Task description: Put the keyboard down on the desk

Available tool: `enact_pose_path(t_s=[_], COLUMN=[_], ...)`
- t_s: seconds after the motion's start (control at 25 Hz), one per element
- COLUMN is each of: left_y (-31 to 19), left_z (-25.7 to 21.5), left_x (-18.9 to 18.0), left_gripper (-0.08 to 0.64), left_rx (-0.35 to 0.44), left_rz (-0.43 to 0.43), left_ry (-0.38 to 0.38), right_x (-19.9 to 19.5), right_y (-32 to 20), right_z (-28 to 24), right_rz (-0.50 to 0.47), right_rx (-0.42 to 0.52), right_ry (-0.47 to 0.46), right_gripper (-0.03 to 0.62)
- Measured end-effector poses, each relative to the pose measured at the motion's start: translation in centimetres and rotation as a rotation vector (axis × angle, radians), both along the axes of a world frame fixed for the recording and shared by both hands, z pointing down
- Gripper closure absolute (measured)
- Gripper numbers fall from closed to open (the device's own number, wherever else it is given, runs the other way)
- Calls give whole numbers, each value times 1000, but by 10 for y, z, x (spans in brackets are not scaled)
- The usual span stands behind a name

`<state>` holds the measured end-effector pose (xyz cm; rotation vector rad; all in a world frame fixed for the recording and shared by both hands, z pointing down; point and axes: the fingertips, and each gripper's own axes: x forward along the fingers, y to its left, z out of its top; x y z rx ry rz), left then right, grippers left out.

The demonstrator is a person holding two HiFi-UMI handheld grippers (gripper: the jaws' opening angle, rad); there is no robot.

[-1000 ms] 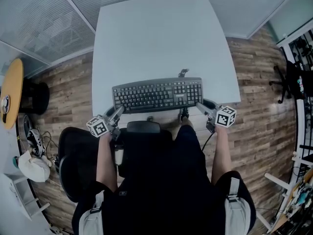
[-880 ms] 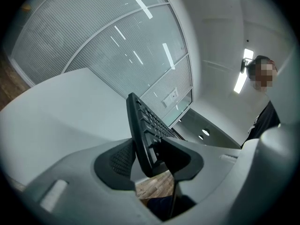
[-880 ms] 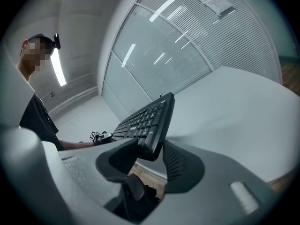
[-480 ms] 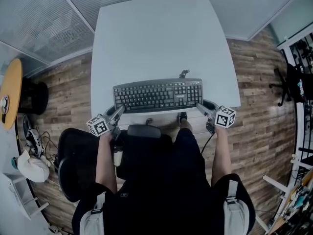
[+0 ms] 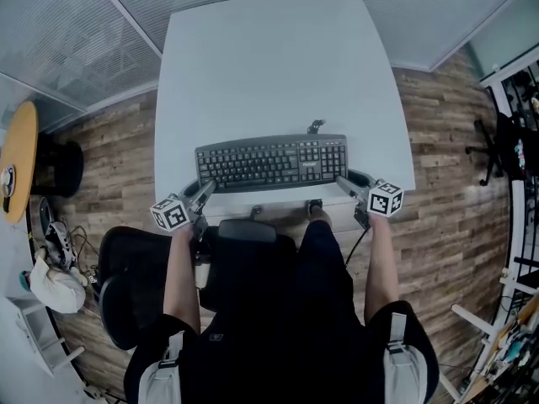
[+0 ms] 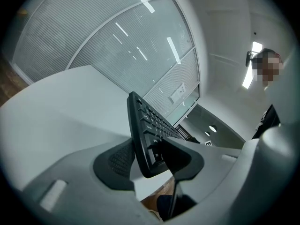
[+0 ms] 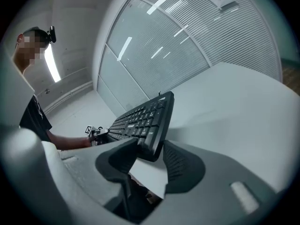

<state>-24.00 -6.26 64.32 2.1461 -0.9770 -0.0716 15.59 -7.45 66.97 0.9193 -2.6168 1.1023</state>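
A black keyboard (image 5: 271,162) lies level across the near edge of the white desk (image 5: 269,66), keys up. My left gripper (image 5: 205,189) is shut on its left end, and the left gripper view shows that keyboard corner (image 6: 140,121) pinched between the dark pads of the left gripper (image 6: 145,161). My right gripper (image 5: 341,181) is shut on the right end; the right gripper view shows the keyboard's edge (image 7: 140,121) between the pads of the right gripper (image 7: 150,161). I cannot tell whether the keyboard's underside touches the desk.
The keyboard's cable (image 5: 316,126) curls on the desk just behind it. A black office chair (image 5: 135,284) stands at my left, its armrest (image 5: 247,230) under the desk edge. A round wooden table (image 5: 17,158) is far left. Glass partitions (image 5: 76,40) stand behind the desk.
Almost nothing differs. The keyboard and both grippers have crept a little further over the desk, still held at both ends.
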Motion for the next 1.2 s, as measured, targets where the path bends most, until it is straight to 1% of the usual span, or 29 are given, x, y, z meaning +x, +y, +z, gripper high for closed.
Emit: enact_pose_path(t_s=[0.28, 0.44, 0.56, 0.72, 0.92, 1.2], left_y=[11, -20, -43, -57, -59, -68], left_z=[2, 16, 31, 40, 48, 60], left_x=[-1, 1, 6, 9, 5, 11], left_gripper=[385, 382, 382, 382, 382, 380], left_rx=[-1, -36, -67, -91, -107, -125], left_rz=[-17, -47, -58, -53, -49, -29], left_ry=[-5, 1, -8, -16, -33, -75], right_x=[0, 1, 6, 8, 4, 9], right_y=[10, -25, -49, -64, -67, -72], right_z=[1, 12, 27, 42, 50, 65], right_rz=[5, 14, 11, 0, -3, -17], right_rx=[-6, -31, -73, -116, -126, -146], right_ry=[-7, -33, -33, -16, 1, 67], right_gripper=[416, 416, 414, 413, 413, 413])
